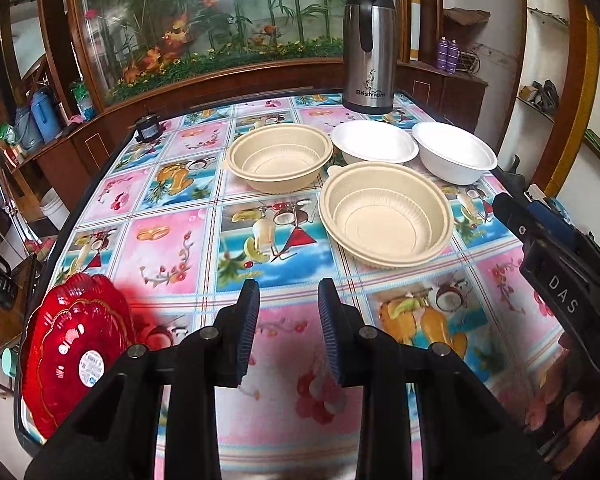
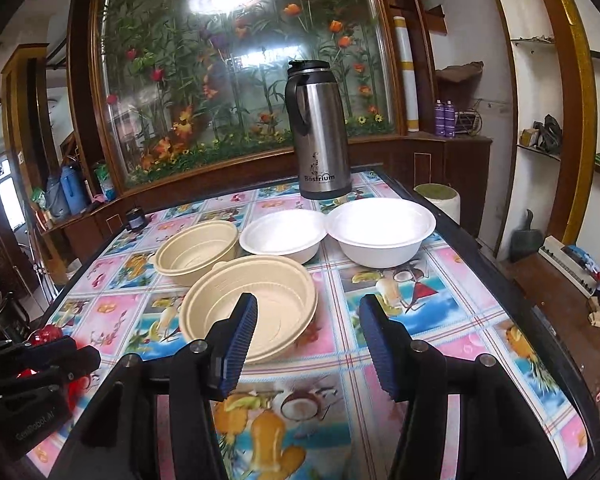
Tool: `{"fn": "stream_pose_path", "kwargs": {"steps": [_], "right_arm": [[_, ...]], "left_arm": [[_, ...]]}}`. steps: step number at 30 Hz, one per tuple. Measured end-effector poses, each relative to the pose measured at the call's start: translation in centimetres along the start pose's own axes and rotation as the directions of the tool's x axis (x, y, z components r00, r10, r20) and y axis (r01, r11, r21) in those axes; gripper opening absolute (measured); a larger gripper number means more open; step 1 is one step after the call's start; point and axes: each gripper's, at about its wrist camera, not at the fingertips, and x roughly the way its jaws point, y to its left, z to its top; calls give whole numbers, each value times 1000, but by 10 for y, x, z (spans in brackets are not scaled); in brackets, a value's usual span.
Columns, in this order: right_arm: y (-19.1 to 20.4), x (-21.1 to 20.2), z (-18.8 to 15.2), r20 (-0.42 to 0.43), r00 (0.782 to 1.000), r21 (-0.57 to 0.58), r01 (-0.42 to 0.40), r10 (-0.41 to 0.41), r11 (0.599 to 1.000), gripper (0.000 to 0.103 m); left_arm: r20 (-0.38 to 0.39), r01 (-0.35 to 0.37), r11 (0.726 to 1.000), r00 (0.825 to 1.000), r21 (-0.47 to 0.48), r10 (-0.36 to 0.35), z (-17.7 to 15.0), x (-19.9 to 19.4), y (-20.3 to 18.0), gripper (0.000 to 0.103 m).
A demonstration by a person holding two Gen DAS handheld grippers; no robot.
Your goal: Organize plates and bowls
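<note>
Left wrist view: we see the left gripper [image 1: 288, 332] above the patterned tablecloth [image 1: 172, 240], its blue ribbed fingers [image 1: 249, 332] set a narrow gap apart and holding nothing. Ahead stand four bowls. The near beige bowl [image 1: 386, 218] sits closest, to the right of centre. The far beige bowl [image 1: 280, 157] stands behind it to the left. The left white bowl [image 1: 374, 144] and the right white bowl [image 1: 454, 152] stand behind, just beside each other, in front of the steel thermos [image 1: 369, 46]. A stack of red plates [image 1: 76, 348] lies at the near left table edge. The right gripper [image 1: 556, 264] enters at the right edge; here we cannot tell its opening.

Right wrist view: we see the right gripper [image 2: 308, 344] with its fingers [image 2: 382, 348] spread wide and empty. The near beige bowl [image 2: 276, 292] lies partly behind the left finger. The far beige bowl [image 2: 198, 252], left white bowl [image 2: 283, 236] and right white bowl [image 2: 381, 230] stand beyond it.
</note>
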Motion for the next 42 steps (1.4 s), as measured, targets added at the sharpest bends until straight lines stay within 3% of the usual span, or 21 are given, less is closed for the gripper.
{"fn": "stream_pose_path", "kwargs": {"steps": [30,42], "right_arm": [[1,66,11,-75,997,18,24,-23,1000,55],[-13,95,15,-139,990,71,29,-19,997,55]], "left_arm": [[-43,15,1000,999,-25,-16,30,54,7,28],[-114,91,991,988,-102,-103,54,99,9,27]]}}
